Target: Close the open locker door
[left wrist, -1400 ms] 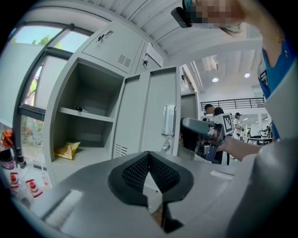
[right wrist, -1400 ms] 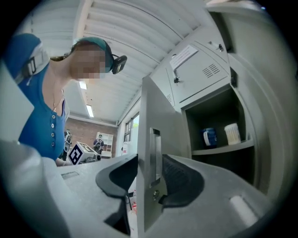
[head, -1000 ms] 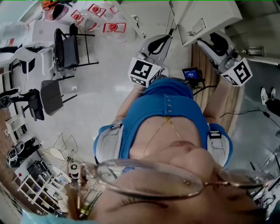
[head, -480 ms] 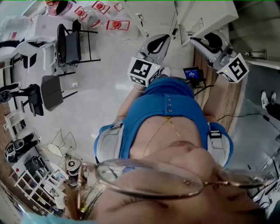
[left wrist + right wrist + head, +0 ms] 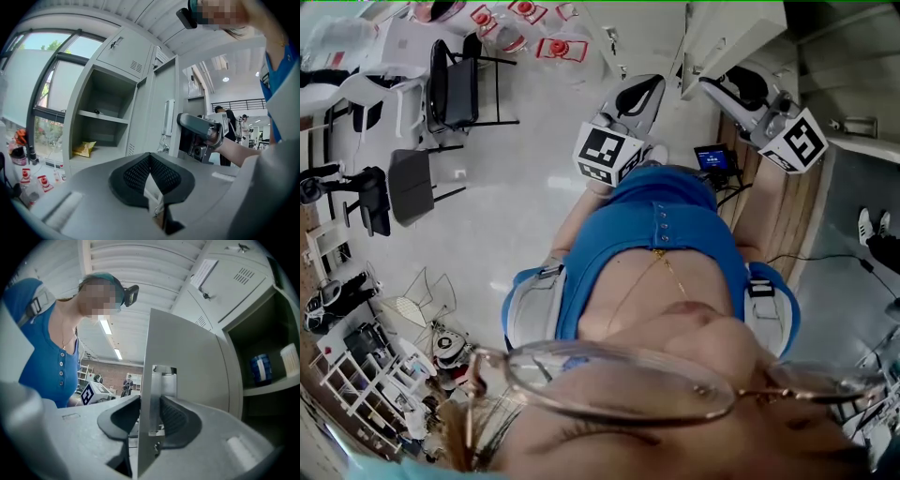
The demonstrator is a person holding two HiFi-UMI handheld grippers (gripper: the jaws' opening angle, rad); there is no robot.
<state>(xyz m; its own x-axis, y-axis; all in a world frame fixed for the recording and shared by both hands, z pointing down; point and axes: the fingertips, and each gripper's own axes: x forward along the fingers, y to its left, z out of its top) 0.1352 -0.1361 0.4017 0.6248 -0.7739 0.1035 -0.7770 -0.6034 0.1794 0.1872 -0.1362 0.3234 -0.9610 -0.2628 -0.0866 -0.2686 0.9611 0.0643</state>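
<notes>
My right gripper (image 5: 149, 405) has just been closing, pads now clamping the locker door (image 5: 187, 362) edge to swing it; left gripper (image 5: 150, 158) pinched together, idle.

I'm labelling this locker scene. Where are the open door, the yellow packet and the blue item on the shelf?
open door (image 5: 187, 357): right gripper view, flat panel.
yellow packet (image 5: 85, 148): left gripper view, its middle.
blue item (image 5: 260, 369): right gripper view, its front.
</notes>
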